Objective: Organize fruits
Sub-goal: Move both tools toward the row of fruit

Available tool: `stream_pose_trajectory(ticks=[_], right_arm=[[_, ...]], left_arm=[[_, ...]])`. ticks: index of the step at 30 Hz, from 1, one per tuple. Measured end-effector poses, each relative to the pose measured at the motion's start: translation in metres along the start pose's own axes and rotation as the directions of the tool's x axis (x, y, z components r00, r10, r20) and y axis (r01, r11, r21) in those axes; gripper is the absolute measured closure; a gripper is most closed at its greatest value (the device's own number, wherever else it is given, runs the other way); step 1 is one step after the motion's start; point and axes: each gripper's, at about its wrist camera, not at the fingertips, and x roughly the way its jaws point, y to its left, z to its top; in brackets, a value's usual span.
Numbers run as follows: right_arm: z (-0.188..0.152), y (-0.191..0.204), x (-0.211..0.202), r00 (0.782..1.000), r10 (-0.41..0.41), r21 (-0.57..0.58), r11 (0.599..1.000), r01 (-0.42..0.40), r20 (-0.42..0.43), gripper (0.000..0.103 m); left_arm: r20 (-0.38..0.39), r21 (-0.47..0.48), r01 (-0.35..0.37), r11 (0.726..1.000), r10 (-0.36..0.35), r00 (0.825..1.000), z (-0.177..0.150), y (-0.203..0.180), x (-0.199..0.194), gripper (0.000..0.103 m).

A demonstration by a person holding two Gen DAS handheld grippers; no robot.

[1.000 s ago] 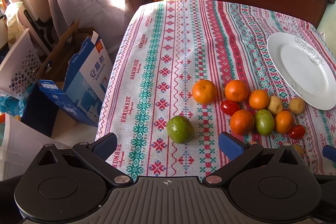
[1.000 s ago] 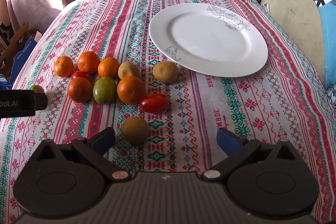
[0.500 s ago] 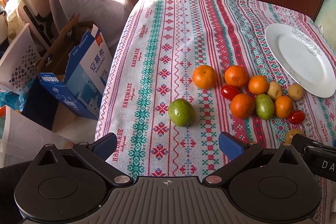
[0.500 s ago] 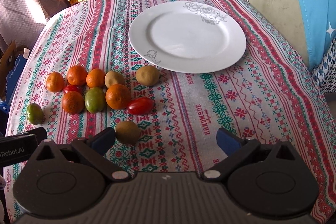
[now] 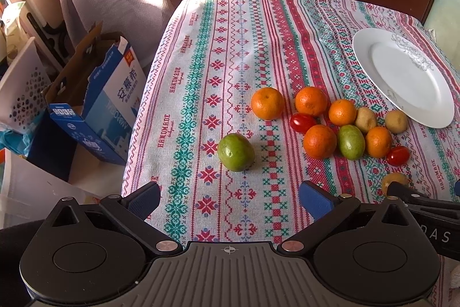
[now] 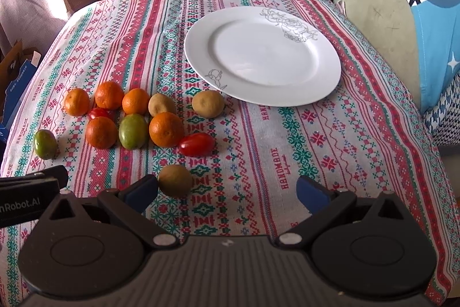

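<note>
My left hand-held gripper (image 5: 229,199) gapes toward the green fruit (image 5: 235,152) at twelve o'clock; my right hand-held gripper (image 6: 227,189) hangs wide, empty, the kiwi (image 6: 175,180) by its left finger.

A: The brown fruit (image 5: 394,180) at four o'clock in the left view?

B: Its lower edge is hidden behind the right gripper's black finger.

A: And the small tomato (image 6: 99,113) at nine o'clock, right view?

B: Mostly hidden among the oranges (image 6: 101,132). The printed lettering on the left gripper's body is cut off by the frame edge.
</note>
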Motion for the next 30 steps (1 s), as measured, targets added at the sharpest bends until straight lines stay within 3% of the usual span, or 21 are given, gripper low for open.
stream_pose_trajectory(ticks=[30], right_arm=[[-0.0004,0.0021,-0.0008,1.000,-0.008,-0.007,1.000,0.008,0.017,0.002]], left_arm=[[0.008,-0.001,0.003,1.000,-0.003,1.000,0.0030,0.0005,-0.0032,0.001]])
